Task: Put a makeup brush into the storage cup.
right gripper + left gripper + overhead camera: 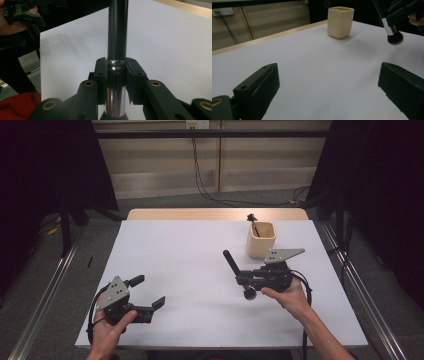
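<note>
Brushes number two: one [233, 265] pinched in right gripper [248, 279] jaws, one [253, 221] in cup [261, 242]; left gripper [149, 294] jaws spread.

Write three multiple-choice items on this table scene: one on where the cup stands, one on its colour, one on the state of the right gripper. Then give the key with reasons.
1. Where does the cup stand on the table?
A. near the far edge
B. at the near left corner
C. in the middle

2. What colour is the cup?
A. red
B. cream
C. blue

3. What is the right gripper doing?
A. standing open with nothing in it
B. lying on the table
C. clamped on a brush

Key: 1 A, the high view shows it by the far edge. 2 B, its walls are pale cream. 3 C, the right gripper view shows the jaws pressed on the brush's metal collar.
</note>
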`<state>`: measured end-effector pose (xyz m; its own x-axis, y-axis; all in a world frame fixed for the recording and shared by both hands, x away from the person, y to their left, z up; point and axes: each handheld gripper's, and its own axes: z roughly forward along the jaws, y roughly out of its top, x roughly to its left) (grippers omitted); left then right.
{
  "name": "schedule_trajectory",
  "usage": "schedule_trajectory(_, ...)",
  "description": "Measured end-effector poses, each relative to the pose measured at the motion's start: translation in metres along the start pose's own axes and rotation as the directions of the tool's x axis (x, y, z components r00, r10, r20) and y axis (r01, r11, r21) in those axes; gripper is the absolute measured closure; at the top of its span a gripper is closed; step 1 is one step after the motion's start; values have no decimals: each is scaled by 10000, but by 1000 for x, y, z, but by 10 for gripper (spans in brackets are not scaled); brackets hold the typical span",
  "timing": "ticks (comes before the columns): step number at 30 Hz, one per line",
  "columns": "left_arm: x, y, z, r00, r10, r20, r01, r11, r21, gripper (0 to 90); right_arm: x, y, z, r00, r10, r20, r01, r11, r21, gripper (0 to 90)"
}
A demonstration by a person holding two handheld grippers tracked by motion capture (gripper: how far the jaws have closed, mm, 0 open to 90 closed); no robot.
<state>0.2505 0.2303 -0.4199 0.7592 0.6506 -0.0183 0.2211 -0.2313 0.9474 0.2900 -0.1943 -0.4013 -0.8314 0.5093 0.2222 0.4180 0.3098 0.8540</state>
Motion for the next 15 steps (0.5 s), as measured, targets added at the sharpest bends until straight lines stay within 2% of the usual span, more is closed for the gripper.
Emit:
schedule_trajectory(9, -5, 7, 15, 9984, 63, 560, -76, 9997, 235, 37, 6, 7, 14, 9981, -309, -541, 331, 9986, 402, 732)
schedule_trajectory(11, -6, 9, 19, 9960, -27, 891, -2, 9995, 327, 38, 8, 9, 17, 9969, -415, -664, 450, 9977, 515, 732)
schedule_trajectory(15, -10, 15, 26, 9948, 203, 999, -228, 9995, 238, 37, 12, 12, 23, 9935, -659, -929, 726, 9949, 707, 732)
